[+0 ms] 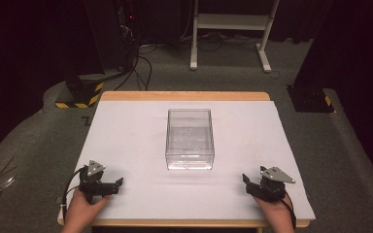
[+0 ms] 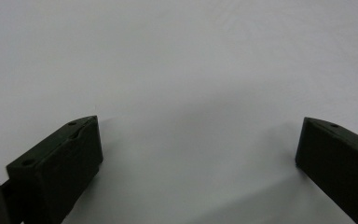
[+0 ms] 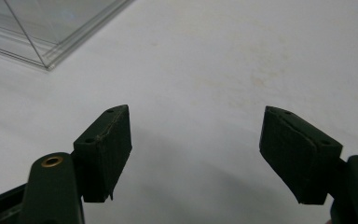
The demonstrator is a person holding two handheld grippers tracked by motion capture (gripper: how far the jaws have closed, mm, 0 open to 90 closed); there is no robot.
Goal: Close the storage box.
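A clear plastic box [image 1: 190,139] is set at the middle of the table, upright, open side up as far as can be told. Nothing is seen inside it. It rests on the white sheet [image 1: 126,141] that covers most of the tabletop. A corner of the box [image 3: 51,28] is caught at the upper left of the right gripper view, flat on the sheet.

The left gripper [image 1: 118,183] is held low at the near left of the table, well apart from the box. Its jaws are spread wide with nothing between them; in the left gripper view the left gripper [image 2: 198,144] is seen over bare white sheet. It is held by the left hand [image 1: 80,211], which comes in from the bottom edge.

The right gripper [image 1: 245,180] is held at the near right, also well apart from the box, jaws pointed toward the table's middle. In the right gripper view the right gripper [image 3: 196,135] is spread wide, nothing gripped, faint stains noted on the sheet ahead. It is held by the right hand [image 1: 274,213].

A wooden table edge [image 1: 184,96] is visible along the far side beyond the sheet. Grey carpet [image 1: 233,77] surrounds the table. A white frame stand [image 1: 230,29] and black cables [image 1: 143,68] are seen on the floor behind.
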